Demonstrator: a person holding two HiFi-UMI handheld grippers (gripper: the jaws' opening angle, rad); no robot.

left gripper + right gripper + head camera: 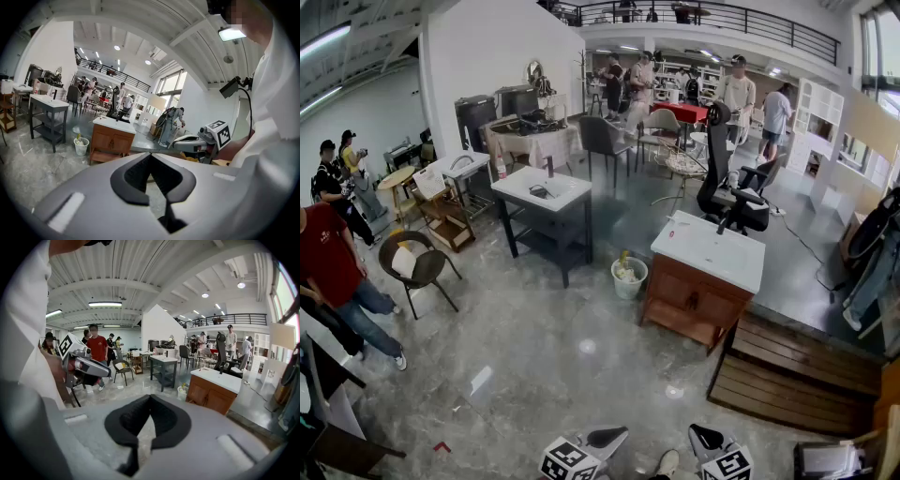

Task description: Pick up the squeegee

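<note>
Both the left gripper (151, 155) and the right gripper (149, 398) are closed and empty, and no squeegee is visible; it is probably light and stiff, best held by its handle.

The person is wearing a loose white top (274, 108). A thin black cable (249, 110) is running down the top at 2 o'clock in the left gripper view. The left gripper (609, 437) and the right gripper (705, 437) are showing at 6 o'clock in the head view. Each one is carrying a white cube (569, 462) with black square marks on it. Up close, each gripper is showing a smooth grey body and rough black pads (133, 176). A pale shoe (667, 461) is peeking out between them.
</note>
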